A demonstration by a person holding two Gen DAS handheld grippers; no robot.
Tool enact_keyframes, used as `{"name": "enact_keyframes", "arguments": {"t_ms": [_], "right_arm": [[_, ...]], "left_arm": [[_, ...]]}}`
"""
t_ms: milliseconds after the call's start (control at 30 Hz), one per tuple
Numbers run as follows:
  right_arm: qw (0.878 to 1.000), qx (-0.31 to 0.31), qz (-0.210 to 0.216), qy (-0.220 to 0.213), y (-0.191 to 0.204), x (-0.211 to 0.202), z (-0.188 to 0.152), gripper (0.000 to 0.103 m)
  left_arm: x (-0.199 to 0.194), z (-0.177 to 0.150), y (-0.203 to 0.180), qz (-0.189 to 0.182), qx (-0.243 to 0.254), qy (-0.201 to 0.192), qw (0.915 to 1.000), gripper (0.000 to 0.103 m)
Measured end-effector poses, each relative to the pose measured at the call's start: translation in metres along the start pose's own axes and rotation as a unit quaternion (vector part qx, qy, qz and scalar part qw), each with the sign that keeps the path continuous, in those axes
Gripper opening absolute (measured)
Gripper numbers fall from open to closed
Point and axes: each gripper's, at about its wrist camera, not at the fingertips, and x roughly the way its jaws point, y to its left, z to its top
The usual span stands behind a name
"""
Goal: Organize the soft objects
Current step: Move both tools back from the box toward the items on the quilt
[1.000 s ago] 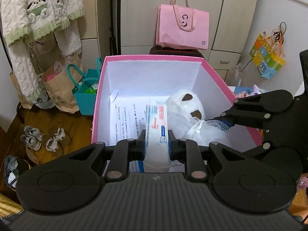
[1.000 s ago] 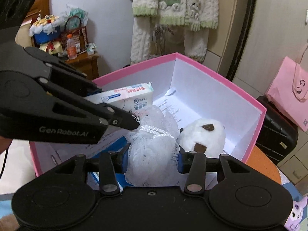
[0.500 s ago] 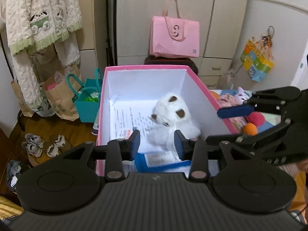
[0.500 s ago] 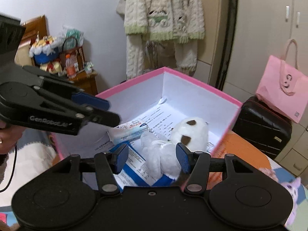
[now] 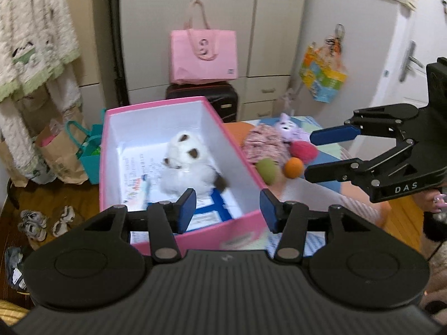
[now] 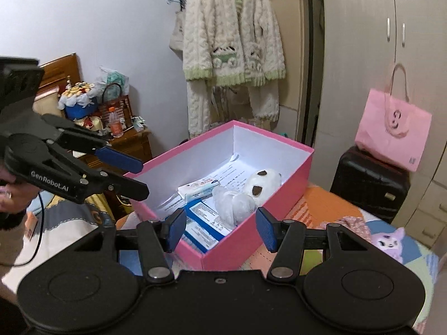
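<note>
A pink box (image 5: 237,223) (image 6: 279,195) with white walls holds a white plush bear (image 5: 184,150) (image 6: 262,180), a white mesh sponge (image 6: 233,205) (image 5: 184,180), a tissue pack (image 6: 198,188) (image 5: 144,192) and a blue-edged packet (image 6: 204,223). My left gripper (image 5: 227,209) is open and empty above the box's near edge; it shows at the left in the right wrist view (image 6: 141,177). My right gripper (image 6: 220,230) is open and empty above the box's near corner; it shows at the right in the left wrist view (image 5: 308,153).
Right of the box on a patchwork bed lie a pink patterned cloth (image 5: 265,143), a purple plush (image 5: 287,128) (image 6: 388,241), a red ball (image 5: 303,150), a green ball (image 5: 265,170) and an orange ball (image 5: 293,167). A black suitcase (image 6: 368,184) with a pink bag (image 6: 394,136) stands behind.
Both grippers let go of their loads: the tissue pack and the mesh sponge now lie in the box. Both grippers opened wide and pulled back and up from the box.
</note>
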Motion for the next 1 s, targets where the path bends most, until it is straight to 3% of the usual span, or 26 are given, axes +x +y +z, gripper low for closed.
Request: {"name": "enact_keyframes", "arguments": {"t_ms": [400, 767, 1000], "right_arm": [[0.998, -0.007, -0.050, -0.033, 0.000, -0.062, -0.039, 0.062], [0.994, 0.025, -0.101, -0.022, -0.032, -0.075, -0.075, 0.062], [0.993, 0.052, -0.107, -0.021, -0.060, -0.074, -0.090, 0.062]], "left_arm": [[-0.005, -0.009, -0.069, -0.046, 0.064, 0.002, 0.9969, 0.051], [0.036, -0.007, -0.113, -0.073, 0.097, 0.013, 0.9925, 0.051], [0.069, -0.005, -0.130, -0.079, 0.106, 0.013, 0.9911, 0.050]]}}
